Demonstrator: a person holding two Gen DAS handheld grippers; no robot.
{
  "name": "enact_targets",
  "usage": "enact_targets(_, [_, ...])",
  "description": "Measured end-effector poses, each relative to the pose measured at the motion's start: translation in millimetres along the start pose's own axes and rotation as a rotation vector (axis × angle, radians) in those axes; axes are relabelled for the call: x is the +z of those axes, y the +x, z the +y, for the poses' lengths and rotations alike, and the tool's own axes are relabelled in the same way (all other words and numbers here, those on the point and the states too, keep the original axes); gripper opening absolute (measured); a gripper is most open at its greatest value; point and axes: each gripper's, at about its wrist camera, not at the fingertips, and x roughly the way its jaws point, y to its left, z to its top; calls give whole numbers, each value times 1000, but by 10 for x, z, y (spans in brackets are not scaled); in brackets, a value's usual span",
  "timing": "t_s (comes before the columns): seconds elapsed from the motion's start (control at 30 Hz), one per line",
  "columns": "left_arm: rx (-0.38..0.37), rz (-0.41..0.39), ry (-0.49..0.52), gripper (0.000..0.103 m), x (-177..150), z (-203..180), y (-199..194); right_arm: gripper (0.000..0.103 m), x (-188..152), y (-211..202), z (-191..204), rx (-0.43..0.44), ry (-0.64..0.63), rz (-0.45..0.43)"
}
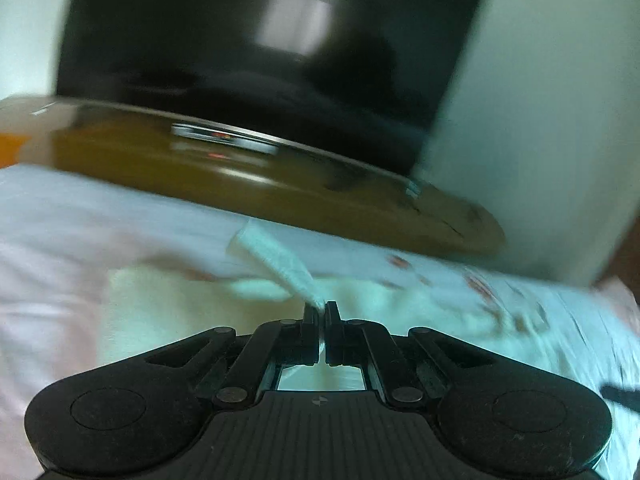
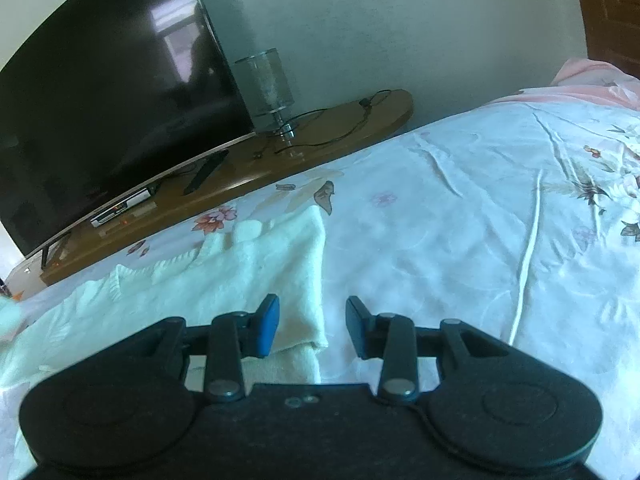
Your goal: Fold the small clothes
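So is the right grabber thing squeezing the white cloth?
No, the right gripper is open, its two fingers spread apart over the edge of the white cloth lying on the bed, pinching nothing.

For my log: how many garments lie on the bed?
1: a pale knitted garment spread on the floral bedsheet, one corner pinched by the left gripper. Others may be hidden.

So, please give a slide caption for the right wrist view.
Open right tool above the pale cream knitted garment's edge on the floral white bedsheet.
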Motion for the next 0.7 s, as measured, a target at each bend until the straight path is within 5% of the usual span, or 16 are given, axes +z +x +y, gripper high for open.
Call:
enact_targets(0.3, [-136,82,108,3,-446,-1206,397,37,28,-146,-143,58,11,14])
enact_targets(0.47, [-157,165,305,6,-746,-1732,458,46,53,-171,-149,107,5,36])
enact_targets(0.57, [-146,117,285,21,-753,-1631,152,46,75,-146,-76,136,-7,44])
enact_targets(0.7, [2,32,193,21,-683,-1037,-362,46,109,-50,199,221,-58,69])
